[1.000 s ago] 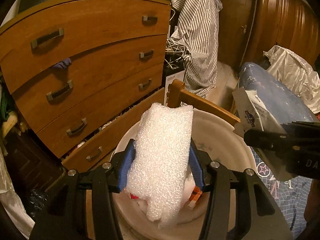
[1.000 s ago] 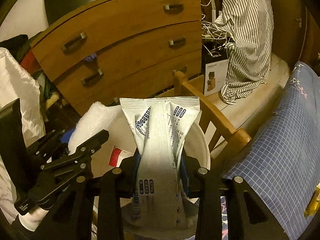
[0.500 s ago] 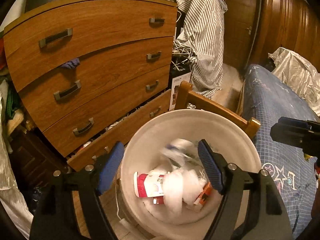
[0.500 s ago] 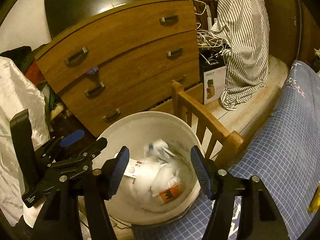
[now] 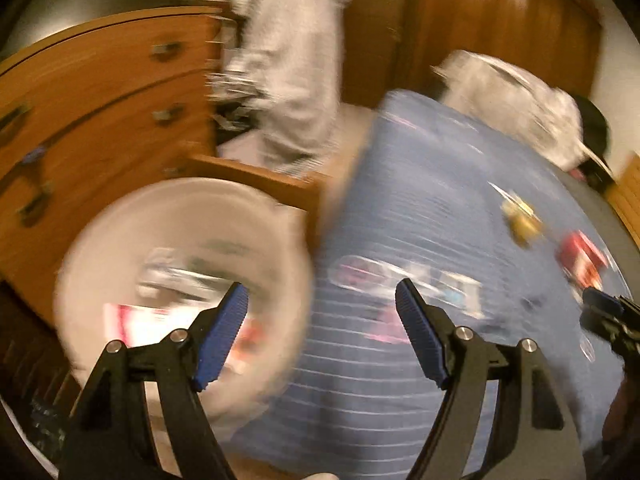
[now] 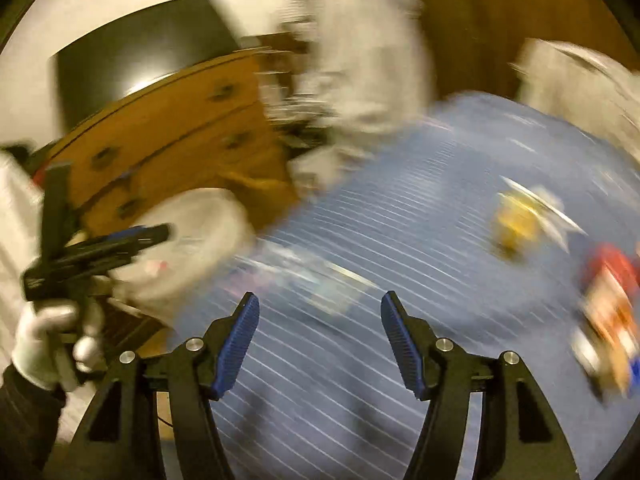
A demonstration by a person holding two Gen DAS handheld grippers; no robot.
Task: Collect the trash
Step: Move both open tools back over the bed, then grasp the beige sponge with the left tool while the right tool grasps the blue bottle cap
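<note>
Left gripper (image 5: pixel 320 304): blue-padded jaws spread, empty.
Right gripper (image 6: pixel 320 310): jaws spread, empty.
Round white plastic bin (image 5: pixel 100 240): near left, blurred trash inside.
Blue checked bedcover (image 5: pixel 420 200): right; yellow wrapper (image 5: pixel 520 220) and red packet (image 5: pixel 582 258) far right.

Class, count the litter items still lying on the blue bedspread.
2 clear: a yellow wrapper further back, a red packet at the right edge. Blur may hide others.

Both views are blurred. A wooden chest of drawers (image 5: pixel 100 120) with curved front stands at the left, beside dark wooden panelling (image 5: pixel 480 32). A blue checked bedcover (image 5: pixel 420 208) fills the right side, under warm light.
</note>
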